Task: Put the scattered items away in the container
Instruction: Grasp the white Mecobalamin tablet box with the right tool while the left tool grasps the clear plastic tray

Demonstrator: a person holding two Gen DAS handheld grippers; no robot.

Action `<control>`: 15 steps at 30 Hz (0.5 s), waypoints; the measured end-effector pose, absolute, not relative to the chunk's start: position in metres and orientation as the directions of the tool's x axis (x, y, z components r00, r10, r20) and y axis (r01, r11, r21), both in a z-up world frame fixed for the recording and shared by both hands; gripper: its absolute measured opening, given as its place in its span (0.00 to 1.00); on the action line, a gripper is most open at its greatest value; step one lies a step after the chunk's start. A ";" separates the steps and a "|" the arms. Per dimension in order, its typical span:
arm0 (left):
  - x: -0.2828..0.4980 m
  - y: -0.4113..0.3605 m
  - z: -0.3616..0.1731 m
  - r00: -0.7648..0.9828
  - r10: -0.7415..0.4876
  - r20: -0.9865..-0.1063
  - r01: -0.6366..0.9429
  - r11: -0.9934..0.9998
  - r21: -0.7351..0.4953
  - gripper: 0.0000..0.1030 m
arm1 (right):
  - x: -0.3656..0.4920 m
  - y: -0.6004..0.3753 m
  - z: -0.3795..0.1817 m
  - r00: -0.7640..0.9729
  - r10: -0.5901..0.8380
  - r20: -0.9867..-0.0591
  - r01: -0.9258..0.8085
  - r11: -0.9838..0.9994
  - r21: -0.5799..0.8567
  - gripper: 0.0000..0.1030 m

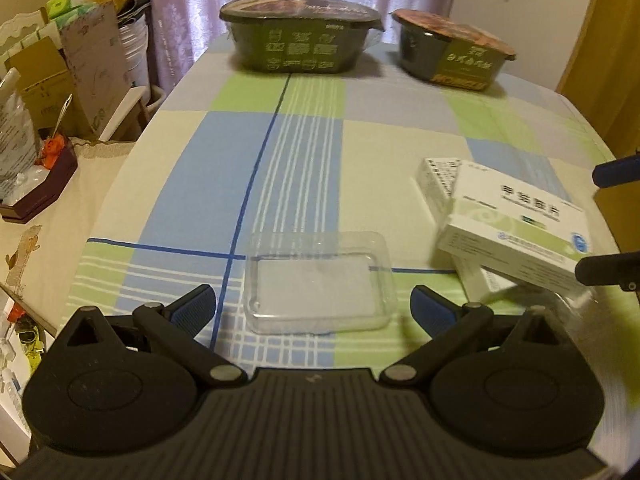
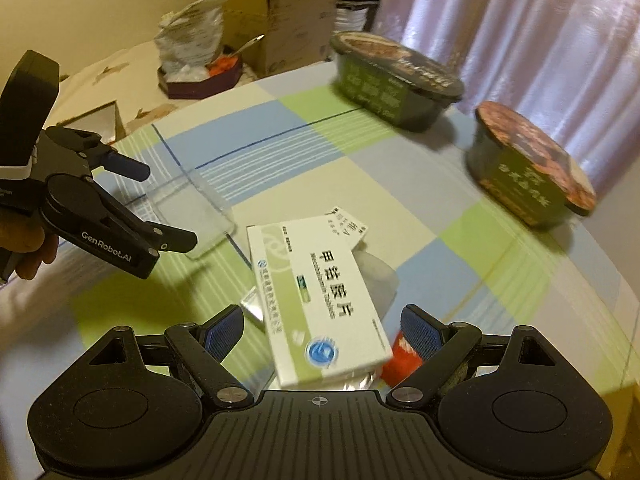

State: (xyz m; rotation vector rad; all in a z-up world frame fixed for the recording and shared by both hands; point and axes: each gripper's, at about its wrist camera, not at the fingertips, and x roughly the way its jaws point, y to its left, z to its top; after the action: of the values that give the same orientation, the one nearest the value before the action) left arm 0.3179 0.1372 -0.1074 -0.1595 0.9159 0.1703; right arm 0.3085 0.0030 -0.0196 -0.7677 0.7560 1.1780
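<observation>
Two tools spread wide: right tool [image 2: 322, 334] straddling, seemingly not pinching, tilted medicine box [image 2: 316, 300] over blurred pile; left tool [image 1: 314, 308] before clear container [image 1: 320, 280] on worktop [image 1: 240, 160]; noodle bowls [image 1: 300, 38] beyond.

Tilted medicine box [image 2: 320, 300] beside clear tray [image 1: 320, 280] (empty)

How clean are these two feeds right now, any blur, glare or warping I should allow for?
Left wrist view: the clear tray is sharp; the medicine box is slightly smeared at its lower right corner; the fisheye bends the tablecloth lines. Right wrist view: motion blur throughout, worst on the two noodle bowls, though the box print stays readable; the curtain glows bright behind.
</observation>
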 end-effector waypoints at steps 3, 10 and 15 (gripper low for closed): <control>0.324 0.139 -0.113 0.587 0.076 -0.806 -0.219 0.973 -0.068 0.99 | 0.313 0.017 -0.030 0.180 0.485 -0.856 -0.981 0.154 -0.119 0.88; 0.334 0.135 -0.122 0.560 0.073 -0.825 -0.178 0.983 -0.034 0.86 | 0.323 0.040 -0.049 0.155 0.436 -0.887 -0.987 0.101 -0.122 0.88; 0.333 0.134 -0.121 0.553 0.056 -0.831 -0.147 0.989 -0.032 0.82 | 0.332 0.040 -0.049 0.125 0.446 -0.886 -0.983 0.174 -0.050 0.73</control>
State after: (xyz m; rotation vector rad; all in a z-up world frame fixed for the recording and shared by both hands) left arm 0.3325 0.1344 -0.1214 -0.1016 0.9774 0.1201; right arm 0.3322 0.0403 -0.0486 -0.7905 0.8672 1.2178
